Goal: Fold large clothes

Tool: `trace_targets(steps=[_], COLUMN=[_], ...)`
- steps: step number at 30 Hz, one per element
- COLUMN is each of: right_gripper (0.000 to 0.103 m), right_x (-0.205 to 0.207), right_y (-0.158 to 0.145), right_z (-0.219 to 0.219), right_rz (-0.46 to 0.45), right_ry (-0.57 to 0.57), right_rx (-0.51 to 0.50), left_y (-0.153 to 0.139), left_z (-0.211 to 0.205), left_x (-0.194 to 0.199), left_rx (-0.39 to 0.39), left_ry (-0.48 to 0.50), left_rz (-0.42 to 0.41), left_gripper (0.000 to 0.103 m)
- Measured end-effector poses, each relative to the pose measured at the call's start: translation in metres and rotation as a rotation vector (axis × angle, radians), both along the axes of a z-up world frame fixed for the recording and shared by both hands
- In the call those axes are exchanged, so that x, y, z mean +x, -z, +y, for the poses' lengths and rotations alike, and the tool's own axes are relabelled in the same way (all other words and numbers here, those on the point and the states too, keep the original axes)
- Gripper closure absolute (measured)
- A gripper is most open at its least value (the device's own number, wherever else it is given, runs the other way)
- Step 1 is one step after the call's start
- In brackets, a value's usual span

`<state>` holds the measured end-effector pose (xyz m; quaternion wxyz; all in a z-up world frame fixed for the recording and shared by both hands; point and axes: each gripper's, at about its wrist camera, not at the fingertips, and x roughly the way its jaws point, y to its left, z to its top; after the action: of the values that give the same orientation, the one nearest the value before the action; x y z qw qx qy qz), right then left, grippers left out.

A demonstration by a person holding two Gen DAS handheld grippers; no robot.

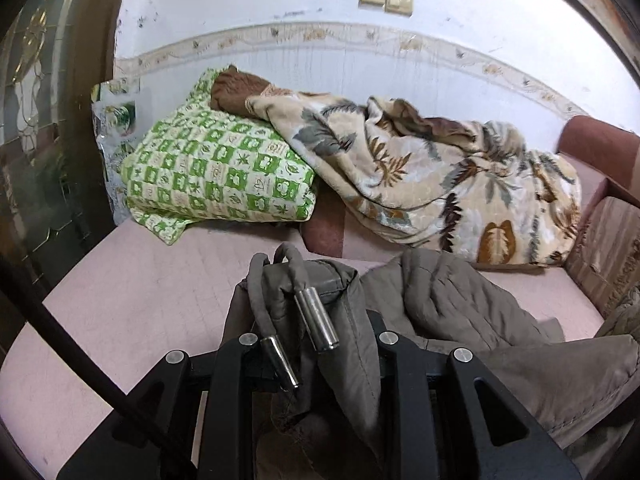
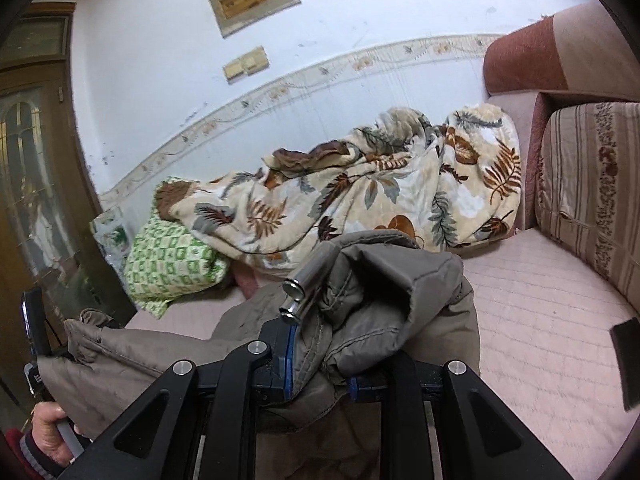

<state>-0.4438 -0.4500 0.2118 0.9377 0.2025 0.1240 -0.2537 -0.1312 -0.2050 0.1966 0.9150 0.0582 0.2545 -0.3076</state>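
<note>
You are pinching the padded grey-brown coat [image 1: 460,312] with both tools, left gripper [image 1: 320,360] and right gripper [image 2: 320,364] each clamped on bunched fabric; it is hanging between them over the pink quilted sofa seat [image 2: 540,304] near its front edge, probably so the span spreads flat for folding.

The right gripper [image 2: 320,364] is clamped on a bunched fold of the grey-brown padded jacket [image 2: 384,292], a silver metal drawstring tip [image 2: 306,288] lying against the cloth just above its blue-padded finger. The jacket stretches left toward a hand [image 2: 50,428] gripping a handle. Beyond, on the pink quilted sofa seat [image 2: 536,308], lie a cream leaf-patterned blanket [image 2: 360,196] and a green-and-white checked pillow [image 2: 168,264].
</note>
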Motion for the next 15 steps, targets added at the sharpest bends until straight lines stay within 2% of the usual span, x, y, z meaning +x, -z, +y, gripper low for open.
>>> trace_targets(steps=[3,7,10,14,15], right_gripper=[0.083,0.083,0.083,0.082,0.081], right_x=[0.027,0.062,0.087,0.106,0.107], right_y=[0.007,0.024,0.046,0.08,0.089], right_z=[-0.029,-0.071,-0.099,-0.129,-0.139], right_rz=[0.023,0.062,0.11,0.156,0.158], right_ry=[0.023,0.056,0.072,0.1,0.1], right_rx=[0.011,0.046,0.088,0.168,0.219], left_y=[0.01,0.038,0.063,0.092,0.094], left_z=[-0.028,-0.063,-0.082,-0.094,-0.093], left_x=[0.034,0.079,0.106,0.133,0.137], left_rx=[0.027,0.083,0.104,0.085,0.073], left_ry=[-0.02,-0.035,-0.027,0.006,0.02], left_rz=[0.027,0.069,0.139,0.259,0.285], left_gripper=[0.078,0.074,0.071,0.061,0.056])
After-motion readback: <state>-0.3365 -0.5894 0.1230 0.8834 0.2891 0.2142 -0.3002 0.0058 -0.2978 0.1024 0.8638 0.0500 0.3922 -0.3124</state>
